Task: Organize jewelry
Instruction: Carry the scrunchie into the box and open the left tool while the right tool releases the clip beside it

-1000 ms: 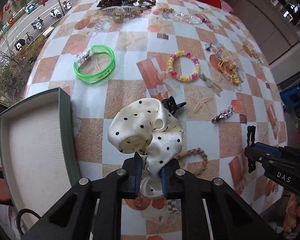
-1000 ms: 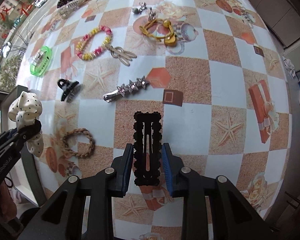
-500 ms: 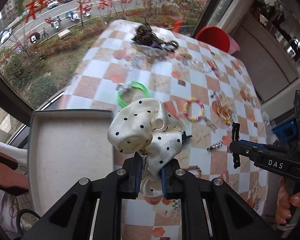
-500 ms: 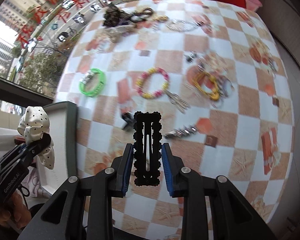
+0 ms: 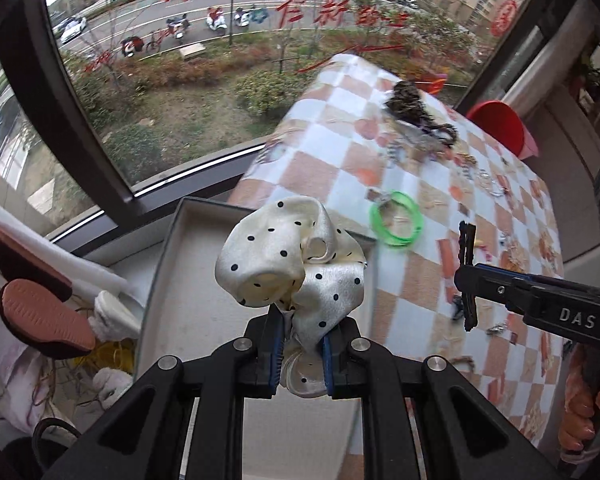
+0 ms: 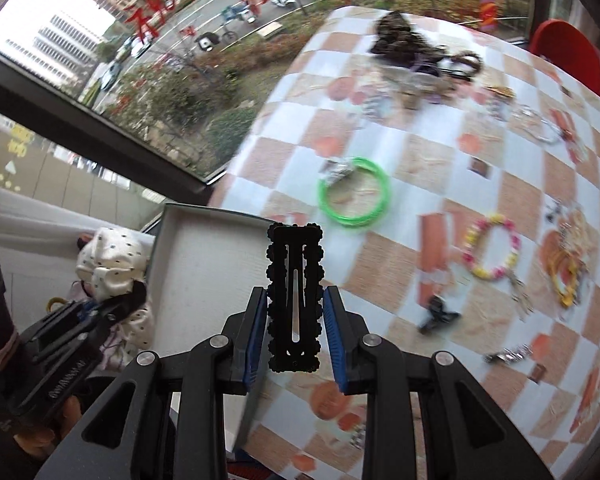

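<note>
My left gripper point(image 5: 300, 356) is shut on a cream polka-dot scrunchie point(image 5: 288, 256) and holds it in the air above the open box point(image 5: 192, 280) left of the table. It also shows in the right wrist view point(image 6: 112, 308) with the scrunchie point(image 6: 108, 264). My right gripper point(image 6: 296, 336) is shut on a black hair clip point(image 6: 295, 296), held over the box's point(image 6: 204, 264) right edge. The clip point(image 5: 468, 276) also shows in the left wrist view.
The checkered table point(image 6: 440, 184) carries a green bangle point(image 6: 354, 192), a pink-and-yellow bead bracelet point(image 6: 492, 252), a black claw clip point(image 6: 436, 314), a silver clip point(image 6: 508, 354) and a dark jewelry pile point(image 6: 404, 40). A window is behind. A red chair point(image 6: 568, 52) stands at the far right.
Both grippers have swung left and lifted away from the table, carrying the scrunchie and the black clip over the box. Their grips have not changed.
</note>
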### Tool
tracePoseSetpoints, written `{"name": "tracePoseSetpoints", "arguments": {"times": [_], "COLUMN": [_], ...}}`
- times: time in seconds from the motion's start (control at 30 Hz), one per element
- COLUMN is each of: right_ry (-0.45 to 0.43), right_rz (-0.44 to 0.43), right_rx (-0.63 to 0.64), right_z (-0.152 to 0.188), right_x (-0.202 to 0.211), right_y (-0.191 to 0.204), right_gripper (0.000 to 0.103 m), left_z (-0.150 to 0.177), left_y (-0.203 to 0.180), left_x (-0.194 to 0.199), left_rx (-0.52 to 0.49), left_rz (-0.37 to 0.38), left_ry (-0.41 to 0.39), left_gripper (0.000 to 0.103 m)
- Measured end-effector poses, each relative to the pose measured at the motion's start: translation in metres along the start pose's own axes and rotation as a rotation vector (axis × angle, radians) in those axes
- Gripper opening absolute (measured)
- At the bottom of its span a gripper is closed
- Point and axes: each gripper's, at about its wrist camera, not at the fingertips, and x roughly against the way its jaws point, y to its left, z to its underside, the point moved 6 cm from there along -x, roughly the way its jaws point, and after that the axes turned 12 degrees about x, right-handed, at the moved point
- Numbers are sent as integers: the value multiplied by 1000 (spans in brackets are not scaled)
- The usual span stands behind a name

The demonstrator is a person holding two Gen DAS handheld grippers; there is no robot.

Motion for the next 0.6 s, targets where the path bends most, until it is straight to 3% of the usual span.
{"name": "tracePoseSetpoints", "arguments": {"times": [0.27, 0.4, 0.6], "right_ry": [90, 146, 197], "right_rz": [-56, -30, 29], "right_rx": [73, 88, 98], "right_z": [-22, -23, -18], "right_x": [-81, -115, -130], "right_y": [46, 48, 31], "right_gripper": [31, 31, 31], "left_z": [-8, -11, -10], "left_y": [40, 48, 45], "left_x": [-48, -70, -94], "left_rx": [39, 49, 20], "left_rz": [-83, -114, -143], "left_ry": [21, 38, 57], "left_gripper": [20, 20, 20]}}
